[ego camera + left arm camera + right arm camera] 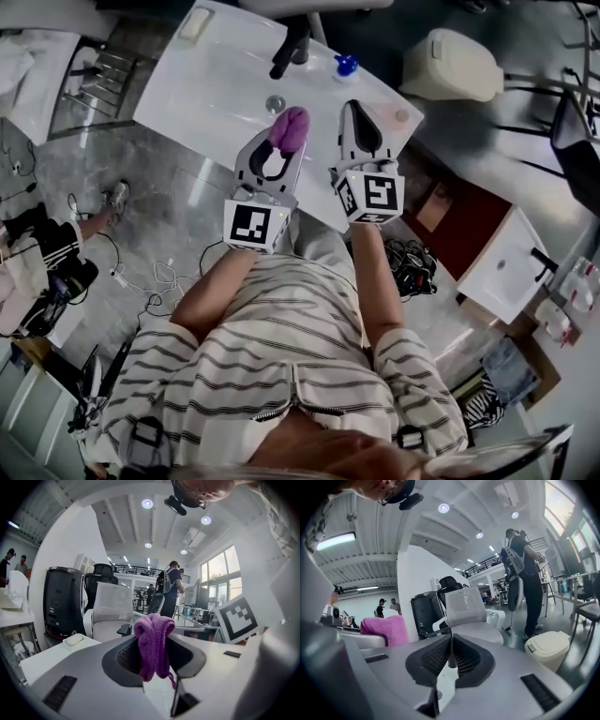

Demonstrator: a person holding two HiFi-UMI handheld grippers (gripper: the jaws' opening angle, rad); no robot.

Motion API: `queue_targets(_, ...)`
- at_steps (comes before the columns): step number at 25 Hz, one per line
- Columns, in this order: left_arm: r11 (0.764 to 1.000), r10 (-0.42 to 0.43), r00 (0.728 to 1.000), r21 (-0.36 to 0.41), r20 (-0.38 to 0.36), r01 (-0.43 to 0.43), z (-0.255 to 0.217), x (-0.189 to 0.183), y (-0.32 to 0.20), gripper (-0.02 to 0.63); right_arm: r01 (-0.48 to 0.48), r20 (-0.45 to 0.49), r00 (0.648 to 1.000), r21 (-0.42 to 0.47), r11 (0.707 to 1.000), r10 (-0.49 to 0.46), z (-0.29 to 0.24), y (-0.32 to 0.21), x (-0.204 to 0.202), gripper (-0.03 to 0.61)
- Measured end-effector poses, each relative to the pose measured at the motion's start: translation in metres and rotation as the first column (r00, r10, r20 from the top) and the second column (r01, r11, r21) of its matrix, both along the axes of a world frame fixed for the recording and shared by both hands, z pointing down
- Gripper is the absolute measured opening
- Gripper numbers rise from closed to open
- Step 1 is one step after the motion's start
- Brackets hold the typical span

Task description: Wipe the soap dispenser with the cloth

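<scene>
Overhead and gripper views of a person in a striped shirt (281, 375) at a white desk (216, 94).

**Hidden or unclear.** The dispenser (346, 66) stands at the desk's far edge, just right of the black tap (289, 49). From above only its blue top is clear, and its body is hard to make out. The cloth (152, 641) covers the middle of the left gripper view, hiding what lies straight ahead. The person's arms and chest hide the desk's near edge in the head view.

**Grippers.** The left hand-held gripper (282, 146) is closed on the purple cloth, which bunches above the jaws and hangs between them. The right hand-held gripper (451, 646) has its jaws pressed together with nothing between them. Both are held above the desk, side by side and short of the dispenser.

**Surface.** The desk carries a round drain (275, 103) near the tap and a pale pad (197, 23) at its far left corner.

**Room.** The floor (159, 178) is grey and glossy, with cables (150, 277) trailing on it. A white bin (450, 66) stands beyond the desk. A white-backed chair (112, 609) and a black cabinet (63, 599) stand further off. Other people stand further back under a high white ceiling (136, 522) with round lights. Tall windows (222, 571) line one side.
</scene>
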State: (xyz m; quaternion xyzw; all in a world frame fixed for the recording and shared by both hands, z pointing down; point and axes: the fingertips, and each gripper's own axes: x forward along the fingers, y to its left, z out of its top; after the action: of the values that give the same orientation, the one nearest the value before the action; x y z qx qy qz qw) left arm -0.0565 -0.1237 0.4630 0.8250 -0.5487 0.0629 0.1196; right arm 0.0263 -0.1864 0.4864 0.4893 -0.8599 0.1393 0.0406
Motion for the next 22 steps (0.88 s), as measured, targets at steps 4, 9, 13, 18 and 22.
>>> queue_targets(4, 1.0, -0.008, 1.0, -0.006, -0.005, 0.008, 0.005, 0.003, -0.006, 0.129, 0.0, 0.001, 1.0, -0.026, 1.0, 0.0, 0.018, -0.017, -0.002, 0.046)
queue_targets(9, 0.999, -0.026, 0.999, -0.025, -0.023, 0.025, 0.014, 0.004, -0.011, 0.13, -0.01, -0.005, 1.0, -0.054, 0.998, 0.01, 0.039, -0.035, -0.001, 0.111)
queue_targets(13, 0.999, -0.041, 0.999, -0.03, -0.024, 0.04, 0.019, 0.001, -0.014, 0.129, -0.003, -0.027, 1.0, -0.061, 0.998, 0.002, 0.051, -0.047, -0.004, 0.144)
queue_targets(18, 0.998, -0.043, 0.999, -0.039, -0.025, 0.042, 0.025, 0.004, -0.017, 0.129, 0.0, -0.058, 0.998, -0.071, 0.997, -0.004, 0.063, -0.06, -0.006, 0.161)
queue_targets(22, 0.997, -0.054, 0.998, -0.049, -0.026, 0.053, 0.031, 0.002, -0.022, 0.129, 0.001, -0.091, 0.996, -0.07, 0.998, -0.008, 0.07, -0.069, -0.009, 0.16)
